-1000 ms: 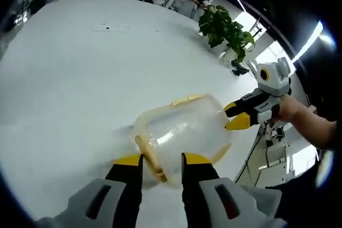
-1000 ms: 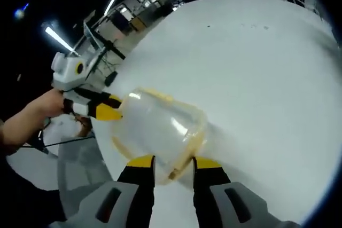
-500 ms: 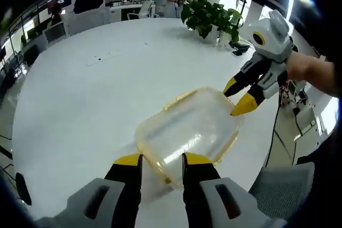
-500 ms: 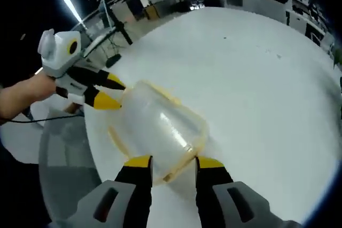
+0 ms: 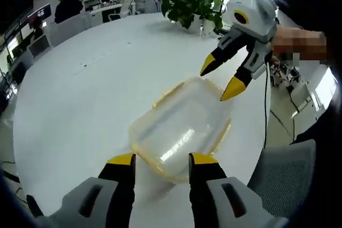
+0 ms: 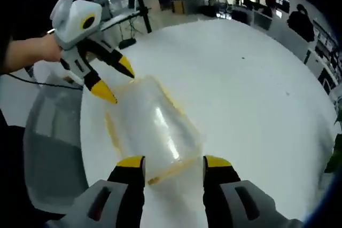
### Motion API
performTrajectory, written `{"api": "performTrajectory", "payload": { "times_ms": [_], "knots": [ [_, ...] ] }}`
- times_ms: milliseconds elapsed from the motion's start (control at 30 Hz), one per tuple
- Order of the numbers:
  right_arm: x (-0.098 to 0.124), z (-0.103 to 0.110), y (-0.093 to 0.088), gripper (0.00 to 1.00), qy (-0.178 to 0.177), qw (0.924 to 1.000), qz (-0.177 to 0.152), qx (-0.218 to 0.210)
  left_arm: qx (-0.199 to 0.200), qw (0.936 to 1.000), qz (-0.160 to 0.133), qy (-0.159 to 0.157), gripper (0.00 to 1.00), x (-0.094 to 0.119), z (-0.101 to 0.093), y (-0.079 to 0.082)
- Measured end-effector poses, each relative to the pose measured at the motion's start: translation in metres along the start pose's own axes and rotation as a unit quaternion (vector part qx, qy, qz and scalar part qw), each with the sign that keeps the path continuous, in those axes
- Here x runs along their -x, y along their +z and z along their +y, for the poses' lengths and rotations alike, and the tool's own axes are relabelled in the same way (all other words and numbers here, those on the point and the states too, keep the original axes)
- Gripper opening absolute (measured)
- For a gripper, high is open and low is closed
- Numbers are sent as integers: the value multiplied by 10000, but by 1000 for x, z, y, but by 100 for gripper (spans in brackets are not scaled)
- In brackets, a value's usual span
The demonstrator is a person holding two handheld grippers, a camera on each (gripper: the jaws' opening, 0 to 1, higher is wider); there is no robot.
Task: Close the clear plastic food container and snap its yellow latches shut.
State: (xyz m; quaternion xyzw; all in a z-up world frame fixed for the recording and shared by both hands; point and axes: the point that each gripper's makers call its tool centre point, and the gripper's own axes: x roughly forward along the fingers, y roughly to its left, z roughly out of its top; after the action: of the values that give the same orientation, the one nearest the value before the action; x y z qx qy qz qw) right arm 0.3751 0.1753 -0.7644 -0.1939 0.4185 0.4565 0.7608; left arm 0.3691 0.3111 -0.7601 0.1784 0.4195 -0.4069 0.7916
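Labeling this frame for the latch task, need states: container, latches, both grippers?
clear plastic food container: lid on, lying on the white table
yellow latches: cannot tell whether snapped shut
left gripper: open, fingers either side of one container end
right gripper: open, at the opposite end

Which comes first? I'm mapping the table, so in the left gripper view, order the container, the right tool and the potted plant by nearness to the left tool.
1. Container, just ahead.
2. Right tool, at its far end.
3. Potted plant, far table edge.
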Motion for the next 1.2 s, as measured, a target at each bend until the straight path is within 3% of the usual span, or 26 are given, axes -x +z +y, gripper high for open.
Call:
{"api": "performTrajectory", "payload": {
  "times_ms": [100,200,267,367,500,633,833,900,1133,1200],
  "knots": [
    [5,-2,11,40,-11,9996,-72,286,-184,9998,-24,-81,39,3,-1,6],
    [8,4,26,39,302,9982,-253,460,-702,9972,-115,-243,39,6,-7,17],
    [9,13,36,36,556,9956,-375,653,-1172,9925,-48,-345,39,4,-11,21],
    [6,18,44,36,589,9949,-293,767,-1697,9848,117,-354,38,-1,-12,24],
    [-3,27,50,36,655,9930,-125,976,-1787,9824,-39,-548,37,-5,-24,38],
    [-10,36,53,36,804,9910,-98,1066,-2179,9729,7,-776,36,-10,-33,40],
    [-20,42,53,35,900,9891,54,1163,-2279,9697,97,-877,34,-14,-37,38],
    [-22,40,55,34,837,9893,68,1189,-2216,9714,153,-835,34,-16,-36,37],
    [-24,31,58,35,759,9906,90,1137,-2275,9685,153,-998,34,-20,-42,38],
    [-25,27,58,35,716,9901,144,1199,-2163,9708,74,-1030,40,-21,-45,41]
  ]
}}
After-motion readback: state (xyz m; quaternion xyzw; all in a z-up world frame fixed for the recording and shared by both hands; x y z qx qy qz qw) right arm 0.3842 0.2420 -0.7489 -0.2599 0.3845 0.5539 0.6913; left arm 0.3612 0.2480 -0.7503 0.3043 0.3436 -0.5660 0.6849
